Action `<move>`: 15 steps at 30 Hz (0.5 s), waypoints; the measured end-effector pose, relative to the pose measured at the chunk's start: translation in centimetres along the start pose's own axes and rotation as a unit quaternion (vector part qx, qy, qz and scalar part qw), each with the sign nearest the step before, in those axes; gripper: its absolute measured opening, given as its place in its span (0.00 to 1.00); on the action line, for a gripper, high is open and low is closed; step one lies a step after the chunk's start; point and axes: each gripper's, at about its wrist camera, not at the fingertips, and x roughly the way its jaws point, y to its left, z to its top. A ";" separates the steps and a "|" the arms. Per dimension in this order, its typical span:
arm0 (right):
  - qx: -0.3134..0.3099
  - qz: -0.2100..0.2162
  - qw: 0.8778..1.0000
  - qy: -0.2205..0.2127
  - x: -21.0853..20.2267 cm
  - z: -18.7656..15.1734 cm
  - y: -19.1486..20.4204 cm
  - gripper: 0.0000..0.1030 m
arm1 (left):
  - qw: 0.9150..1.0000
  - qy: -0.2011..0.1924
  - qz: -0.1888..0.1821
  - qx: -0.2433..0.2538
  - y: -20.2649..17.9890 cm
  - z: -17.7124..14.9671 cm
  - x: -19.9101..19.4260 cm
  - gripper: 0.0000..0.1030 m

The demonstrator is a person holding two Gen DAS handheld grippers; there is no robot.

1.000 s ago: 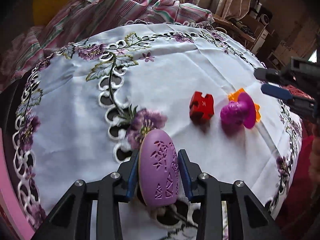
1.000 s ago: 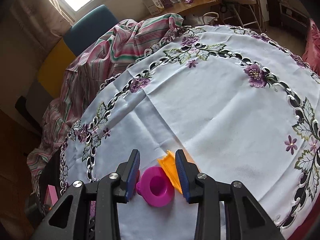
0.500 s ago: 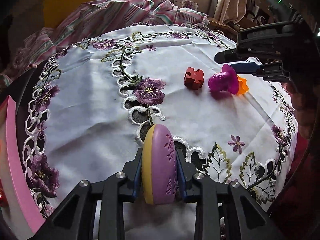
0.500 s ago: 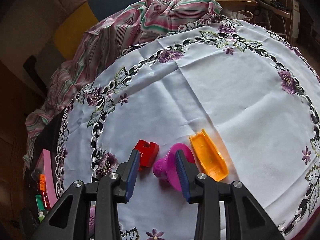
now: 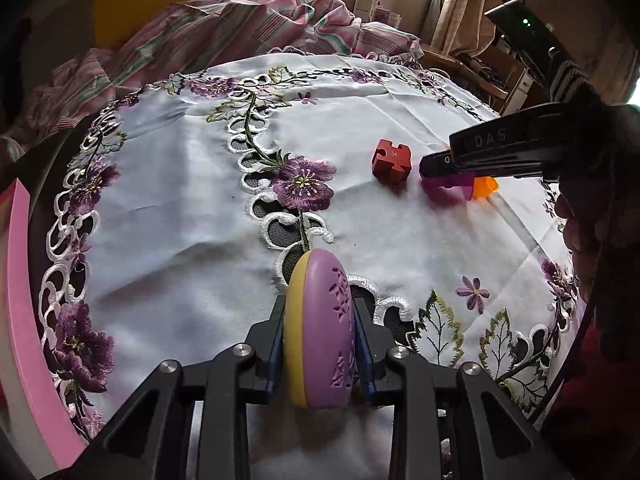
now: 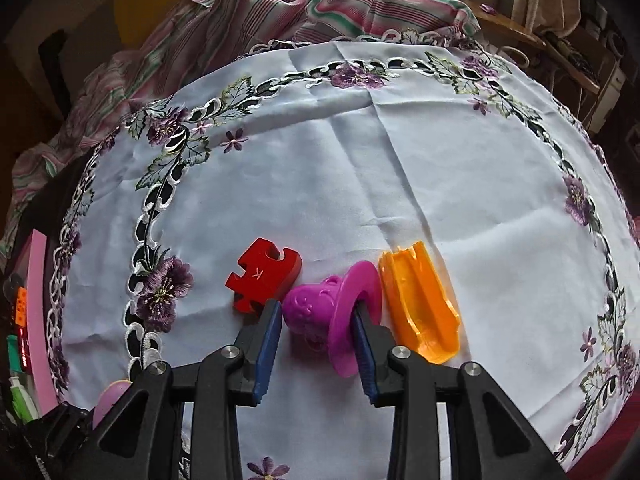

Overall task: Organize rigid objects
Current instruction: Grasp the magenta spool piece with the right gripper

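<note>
Nearest the left wrist camera, the left hand-held gripper (image 5: 318, 340) is clamped on a purple and yellow oval plastic shell (image 5: 320, 328), held on edge above the embroidered white tablecloth (image 5: 180, 200) covering the desk. Gripping it across its thin sides looks like the sure hold for carrying.

Further out, three pieces sit in a row, likely a sorted line. The right hand-held gripper (image 6: 316, 320) has one blue pad at the crown and one inside the brim of a magenta plastic hat-shaped toy (image 6: 332, 316), lying on its side; whether the pads are pressing it I cannot tell. Just left of it is a red puzzle-piece block (image 6: 264, 274), and just right an orange plastic trough-shaped piece (image 6: 420, 304). Beyond the cloth, a striped pink and green fabric (image 6: 280, 4) lies bunched.
</note>
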 end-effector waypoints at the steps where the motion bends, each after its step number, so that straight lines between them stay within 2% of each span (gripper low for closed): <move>1: -0.008 -0.007 1.000 0.005 0.3 -0.2 0.3 0.13 | 1.000 -0.002 0.000 -0.001 0.0 0.0 0.0 0.30; 6: -0.024 -0.021 0.999 -0.004 0.3 -0.4 0.9 0.13 | 1.000 -0.006 0.006 -0.003 -0.1 -0.3 -0.5 0.29; 11: -0.025 -0.010 1.000 -0.003 0.3 -0.6 1.0 0.13 | 1.000 -0.004 0.004 -0.009 0.1 -0.7 -1.4 0.29; 15: -0.034 -0.006 0.999 0.005 0.8 -0.7 1.4 0.14 | 1.000 -0.019 0.012 -0.005 0.1 -0.9 -2.9 0.29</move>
